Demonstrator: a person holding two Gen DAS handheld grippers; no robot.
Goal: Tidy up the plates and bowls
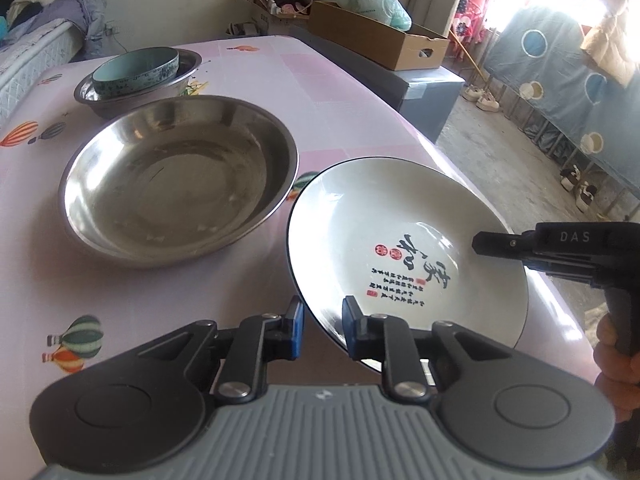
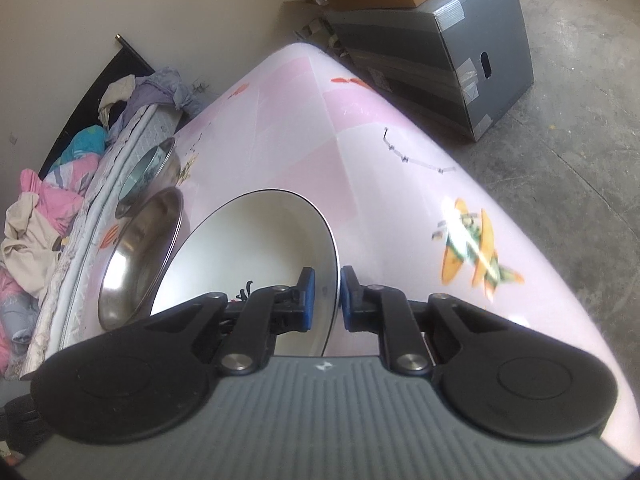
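Note:
A white plate (image 1: 400, 216) with a dark rim and black calligraphy lies at the table's near right, looking slightly tilted. My left gripper (image 1: 320, 328) is shut on its near left rim, one blue pad under the rim and one inside. My right gripper (image 1: 480, 245) comes in from the right with a finger over the far right rim. In the right wrist view that gripper (image 2: 327, 300) is shut on the white plate (image 2: 256, 232), the rim pinched between its pads. Left of the plate sits a large steel bowl (image 1: 180, 180) (image 2: 140, 248).
Farther back, a teal bowl (image 1: 136, 68) rests inside a smaller steel bowl (image 1: 188, 68). The table (image 1: 340, 92) has a pink printed cloth. A cardboard box (image 1: 380, 36) tops a grey box (image 2: 440, 40) beyond the table. A bed with clothes (image 2: 48, 200) runs along the left.

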